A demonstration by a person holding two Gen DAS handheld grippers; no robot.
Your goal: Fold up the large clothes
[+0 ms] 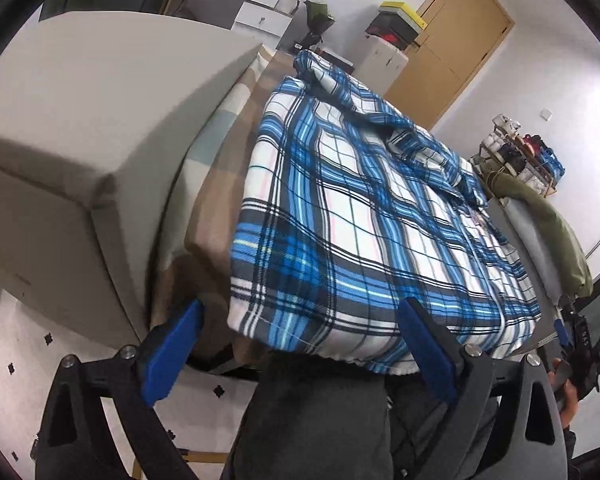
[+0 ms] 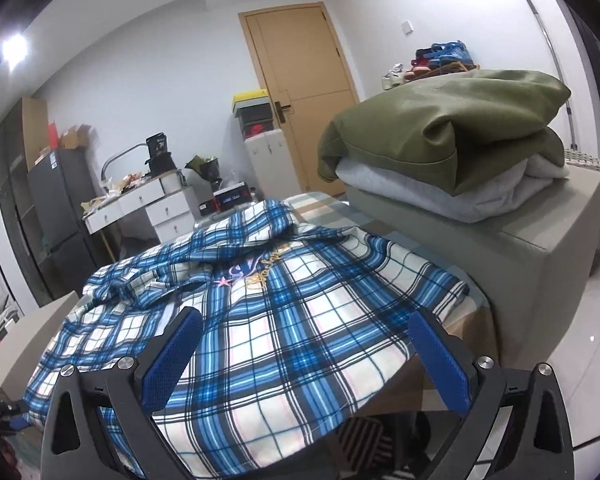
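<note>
Two grippers, both with fingers spread and holding nothing. Left gripper (image 1: 300,344) hovers at the near hem of the blue plaid garment (image 1: 364,216); right gripper (image 2: 306,354) hovers over its near edge. The garment lies spread across a checked cloth (image 1: 236,120) on the table. Far right, a folded olive garment (image 2: 440,132) rests on a grey one (image 2: 440,196) atop a beige block (image 2: 548,232).

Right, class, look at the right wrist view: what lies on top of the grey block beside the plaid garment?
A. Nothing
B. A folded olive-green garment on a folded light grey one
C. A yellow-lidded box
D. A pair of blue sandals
B: on the grey block a folded olive-green garment rests on a folded light grey garment, beside the blue plaid garment.
</note>
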